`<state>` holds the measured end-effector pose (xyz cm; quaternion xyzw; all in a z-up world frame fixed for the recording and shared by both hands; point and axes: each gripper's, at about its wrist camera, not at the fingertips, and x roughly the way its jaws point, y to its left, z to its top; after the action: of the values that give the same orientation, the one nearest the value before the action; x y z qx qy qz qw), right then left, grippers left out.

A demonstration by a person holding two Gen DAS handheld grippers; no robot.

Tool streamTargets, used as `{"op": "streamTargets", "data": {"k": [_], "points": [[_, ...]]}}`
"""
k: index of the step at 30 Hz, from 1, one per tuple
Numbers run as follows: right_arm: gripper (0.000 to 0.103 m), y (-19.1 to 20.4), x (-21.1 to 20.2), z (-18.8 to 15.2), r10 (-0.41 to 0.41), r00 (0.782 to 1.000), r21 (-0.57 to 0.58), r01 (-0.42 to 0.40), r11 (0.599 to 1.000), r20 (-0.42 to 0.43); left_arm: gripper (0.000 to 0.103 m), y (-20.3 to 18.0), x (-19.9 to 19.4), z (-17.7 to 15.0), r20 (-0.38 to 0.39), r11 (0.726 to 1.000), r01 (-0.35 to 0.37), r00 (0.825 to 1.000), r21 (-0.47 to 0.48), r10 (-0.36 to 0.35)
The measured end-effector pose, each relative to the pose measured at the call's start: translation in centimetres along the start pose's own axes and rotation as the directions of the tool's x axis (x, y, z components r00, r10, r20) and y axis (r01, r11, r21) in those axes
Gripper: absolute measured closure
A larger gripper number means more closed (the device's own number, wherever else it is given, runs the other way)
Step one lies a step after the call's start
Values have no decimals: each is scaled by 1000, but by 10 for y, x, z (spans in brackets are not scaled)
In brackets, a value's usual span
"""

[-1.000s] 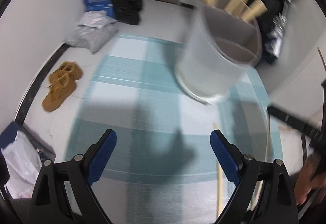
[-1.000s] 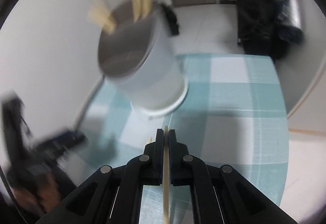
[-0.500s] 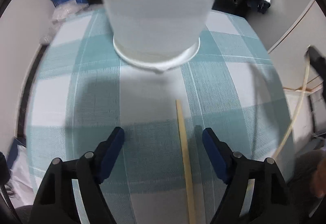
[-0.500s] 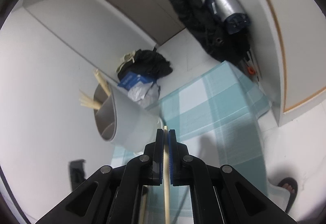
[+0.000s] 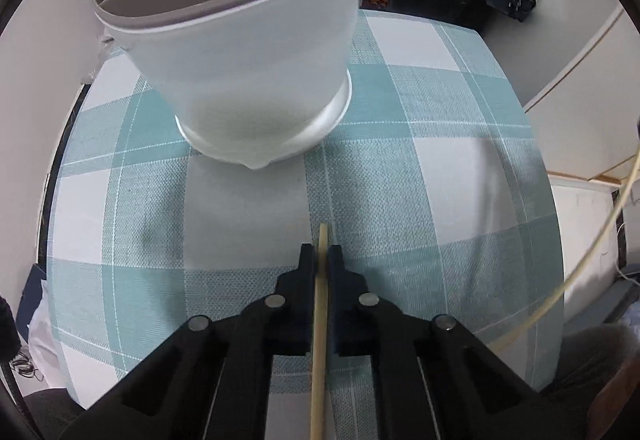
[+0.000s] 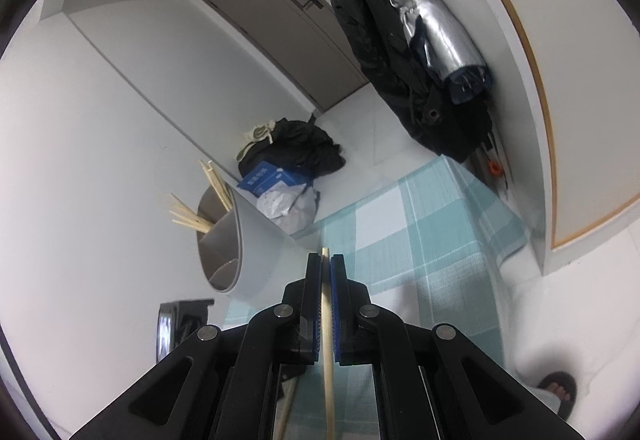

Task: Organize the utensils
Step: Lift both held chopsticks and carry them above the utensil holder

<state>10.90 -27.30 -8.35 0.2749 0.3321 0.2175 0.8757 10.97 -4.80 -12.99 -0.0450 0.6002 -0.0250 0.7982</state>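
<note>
Chopsticks sit pinched in both grippers: left gripper (image 5: 319, 254) clamps one chopstick (image 5: 319, 324) low over the checked desk (image 5: 420, 168) near the white holder (image 5: 244, 52); right gripper (image 6: 326, 264) clamps another chopstick (image 6: 327, 336) raised above it.

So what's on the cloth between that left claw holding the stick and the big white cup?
Nothing: in the left wrist view, only bare checked tablecloth lies between the left claw, shut on a chopstick, and the white cup.

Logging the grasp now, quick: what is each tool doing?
Left tool: shut on a chopstick.
Right tool: shut on another chopstick.
</note>
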Motion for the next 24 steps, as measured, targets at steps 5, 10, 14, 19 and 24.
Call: {"op": "streamTargets", "data": {"k": [5, 10, 14, 19, 24], "points": [[100, 2, -7, -2, -4, 1000, -21, 4, 1000, 17, 102, 5, -10, 3, 38, 1000, 22, 999, -17, -22], [100, 7, -9, -6, -6, 1000, -45, 7, 999, 14, 102, 5, -49, 1, 158, 997, 80, 984, -4, -79], [100, 20, -11, -12, -21, 1000, -96, 23, 995, 21, 102, 9, -88, -9, 292, 993, 122, 949, -3, -116], [100, 45, -18, -21, -4, 999, -185, 14, 983, 50, 102, -3, -106, -9, 401, 990, 135, 906, 35, -137], [100, 72, -21, -34, -24, 998, -276, 38, 960, 52, 102, -3, -122, -17, 456, 989, 145, 877, 42, -148]]}}
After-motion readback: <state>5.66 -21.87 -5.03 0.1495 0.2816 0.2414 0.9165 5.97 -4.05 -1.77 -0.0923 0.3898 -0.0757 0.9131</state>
